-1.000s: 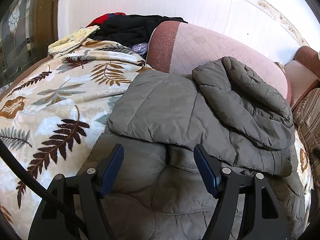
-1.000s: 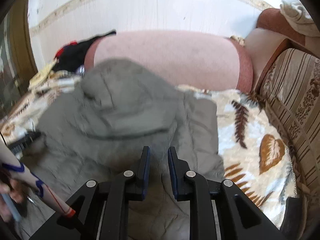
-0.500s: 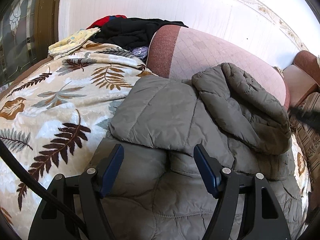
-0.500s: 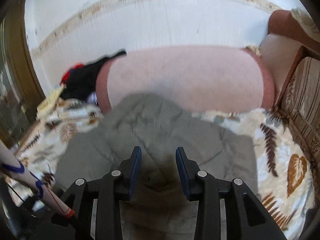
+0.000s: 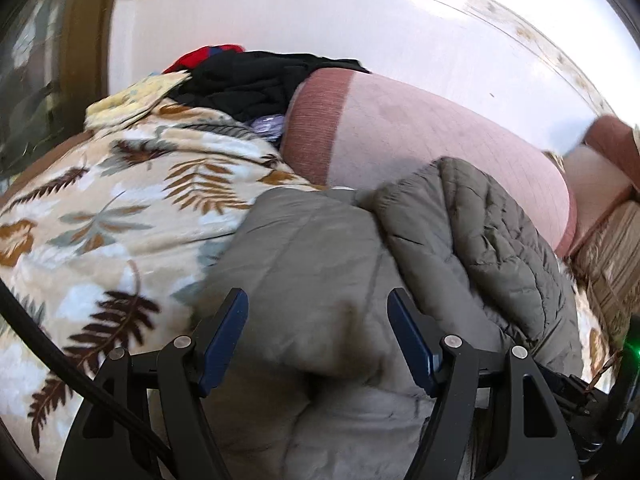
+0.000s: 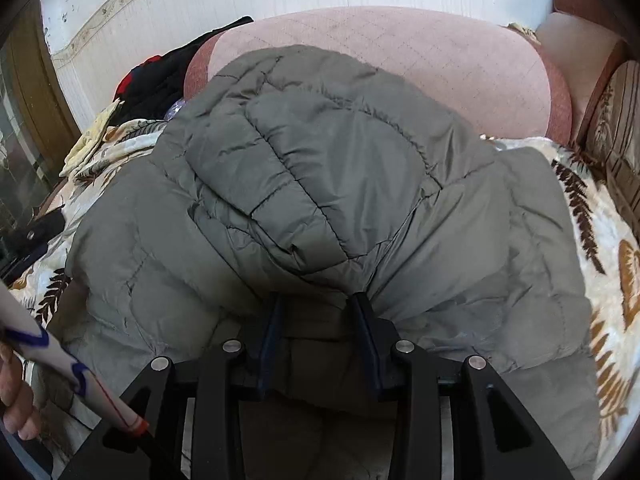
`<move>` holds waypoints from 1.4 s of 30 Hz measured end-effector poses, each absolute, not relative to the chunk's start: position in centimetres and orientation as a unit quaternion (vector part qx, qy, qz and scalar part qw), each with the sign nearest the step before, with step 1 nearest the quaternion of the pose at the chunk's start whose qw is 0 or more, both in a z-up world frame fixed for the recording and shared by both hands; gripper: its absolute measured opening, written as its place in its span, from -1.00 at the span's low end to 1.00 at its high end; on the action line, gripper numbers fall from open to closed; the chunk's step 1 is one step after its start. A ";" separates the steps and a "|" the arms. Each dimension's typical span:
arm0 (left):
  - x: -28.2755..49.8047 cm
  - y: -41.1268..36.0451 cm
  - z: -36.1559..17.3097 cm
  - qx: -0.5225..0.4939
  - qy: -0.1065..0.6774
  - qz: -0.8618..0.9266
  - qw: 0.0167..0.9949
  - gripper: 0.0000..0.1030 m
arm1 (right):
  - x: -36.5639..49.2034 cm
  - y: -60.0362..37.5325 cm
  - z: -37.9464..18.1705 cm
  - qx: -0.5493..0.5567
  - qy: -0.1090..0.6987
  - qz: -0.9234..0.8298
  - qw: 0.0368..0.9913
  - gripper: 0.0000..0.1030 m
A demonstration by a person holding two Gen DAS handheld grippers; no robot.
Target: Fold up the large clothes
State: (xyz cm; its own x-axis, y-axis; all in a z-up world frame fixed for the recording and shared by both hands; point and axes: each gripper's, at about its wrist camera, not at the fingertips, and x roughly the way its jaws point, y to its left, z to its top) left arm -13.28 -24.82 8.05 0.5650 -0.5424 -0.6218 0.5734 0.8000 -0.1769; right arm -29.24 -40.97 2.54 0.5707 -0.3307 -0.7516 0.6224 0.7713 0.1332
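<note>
Setting: A grey quilted puffer jacket lay spread on a leaf-patterned blanket over a bed or couch, its far end against a long pink bolster cushion. A heap of dark clothes sat further back by the wall.

Jacket: Its hood was folded down onto the body, and the left side appeared doubled over as a thick flap.

Step in hand, a judgement: The fold seemed partly made, with the next pinch being set up at the near edge. Doing it well would mean gathering every padded layer in one bite, then carrying the edge evenly so the puffy filling does not slide or spring back.

Right gripper: Its jaws were partly apart, sunk among the folds just below the hood. Fabric sat between the blue pads, though no firm squeeze was visible.

Left gripper: It was spread wide and held nothing, poised over the folded flap. Whether the fingertips touched cloth could not be told.
</note>
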 end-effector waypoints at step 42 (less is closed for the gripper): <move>-14.7 -28.8 5.2 0.119 0.314 -0.299 0.893 0.48 | -32.8 -43.5 6.0 0.173 0.356 -0.330 0.857 -0.24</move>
